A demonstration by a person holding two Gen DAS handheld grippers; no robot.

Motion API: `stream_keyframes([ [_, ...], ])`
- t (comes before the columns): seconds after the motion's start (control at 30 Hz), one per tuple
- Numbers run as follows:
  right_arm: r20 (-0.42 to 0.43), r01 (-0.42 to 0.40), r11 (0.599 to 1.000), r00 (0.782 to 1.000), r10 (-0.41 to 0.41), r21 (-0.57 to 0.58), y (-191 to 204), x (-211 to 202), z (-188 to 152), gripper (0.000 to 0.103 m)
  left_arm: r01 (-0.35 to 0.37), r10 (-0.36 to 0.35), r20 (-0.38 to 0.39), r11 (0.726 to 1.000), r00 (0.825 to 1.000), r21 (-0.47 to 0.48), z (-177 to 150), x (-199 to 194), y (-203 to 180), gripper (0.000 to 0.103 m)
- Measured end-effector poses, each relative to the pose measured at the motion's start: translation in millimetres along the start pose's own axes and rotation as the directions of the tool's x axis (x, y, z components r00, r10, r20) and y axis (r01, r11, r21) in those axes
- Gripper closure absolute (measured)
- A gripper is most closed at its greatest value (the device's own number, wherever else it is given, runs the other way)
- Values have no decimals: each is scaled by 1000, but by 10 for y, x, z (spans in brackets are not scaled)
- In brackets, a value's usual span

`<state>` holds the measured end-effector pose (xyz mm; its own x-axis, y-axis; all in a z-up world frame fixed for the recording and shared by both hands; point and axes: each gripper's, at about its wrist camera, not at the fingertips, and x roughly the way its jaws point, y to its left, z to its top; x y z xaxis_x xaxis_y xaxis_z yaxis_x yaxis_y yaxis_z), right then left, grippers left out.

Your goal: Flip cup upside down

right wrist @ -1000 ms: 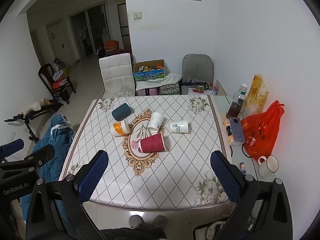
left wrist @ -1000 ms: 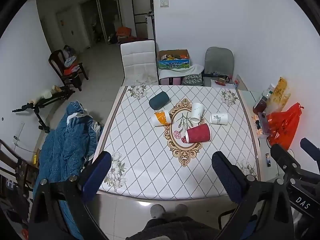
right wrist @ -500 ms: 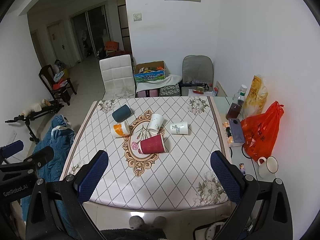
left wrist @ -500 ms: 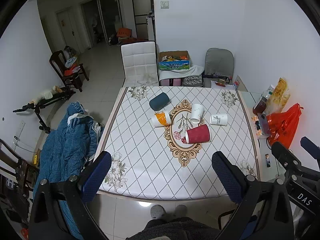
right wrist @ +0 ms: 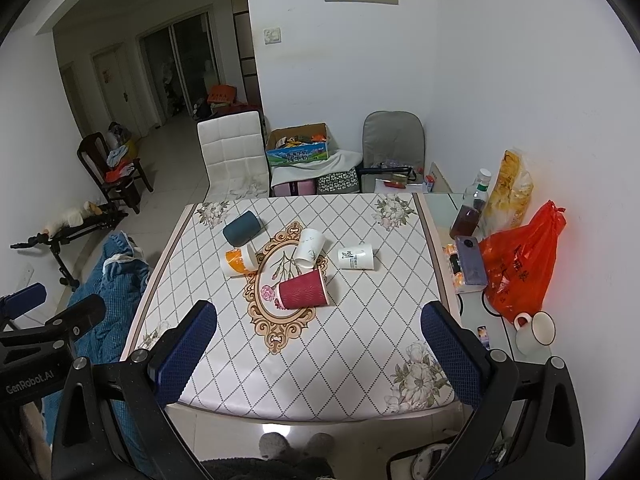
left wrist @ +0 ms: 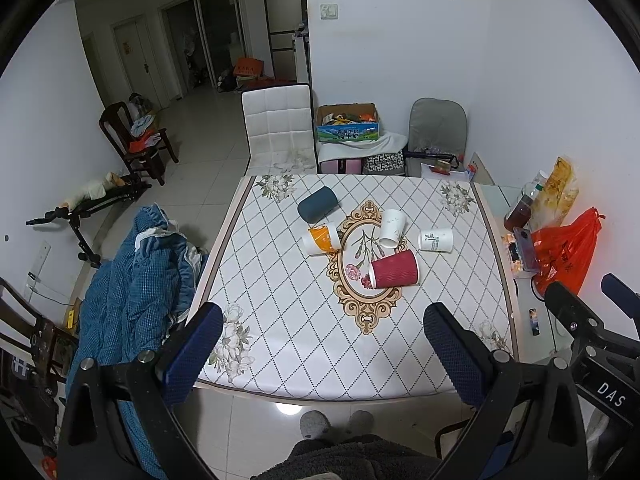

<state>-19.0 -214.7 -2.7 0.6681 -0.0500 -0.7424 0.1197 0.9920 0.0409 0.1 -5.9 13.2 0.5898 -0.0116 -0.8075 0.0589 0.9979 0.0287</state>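
Several cups lie on their sides on the patterned table (left wrist: 280, 332): a red ribbed cup (left wrist: 394, 269) (right wrist: 303, 290), a dark teal cup (left wrist: 317, 204) (right wrist: 241, 227), an orange-and-white cup (left wrist: 323, 237) (right wrist: 239, 260), a white cup (left wrist: 392, 227) (right wrist: 309, 247) and a white printed cup (left wrist: 436, 240) (right wrist: 356, 256). My left gripper (left wrist: 322, 354) is open and empty, high above the table's near edge. My right gripper (right wrist: 318, 354) is open and empty, also high above the near edge.
A red plastic bag (right wrist: 518, 262), a bottle (right wrist: 470, 208), a phone (right wrist: 472, 260) and a white mug (right wrist: 536, 330) sit on the side surface at the right. A blue blanket (left wrist: 124, 296) lies left of the table. A white chair (left wrist: 278, 124) stands behind it.
Both grippers have drifted slightly, so the views shifted a little. The cups have not moved.
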Motion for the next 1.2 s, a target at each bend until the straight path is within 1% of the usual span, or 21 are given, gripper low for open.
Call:
stream_keyframes([
  [0.3,2,-2,1000,1000,2,3,-23,-13,18,0,1,-1,2,1000,1000,0,-1,-5,0,0],
  [0.37,4,-3,1000,1000,3,2,-36,-26,26,0,-1,1,2,1000,1000,-4,55,-100,-10,0],
  [0.9,11,-9,1000,1000,9,6,-35,-95,62,0,-2,2,8,1000,1000,-5,92,-156,-37,0],
  [1.07,12,-10,1000,1000,10,5,-23,-116,60,0,-1,1,7,1000,1000,-10,109,-184,-45,0],
  [1.2,9,-14,1000,1000,14,-2,86,-154,82,0,-2,2,5,1000,1000,-14,119,-198,-59,0],
])
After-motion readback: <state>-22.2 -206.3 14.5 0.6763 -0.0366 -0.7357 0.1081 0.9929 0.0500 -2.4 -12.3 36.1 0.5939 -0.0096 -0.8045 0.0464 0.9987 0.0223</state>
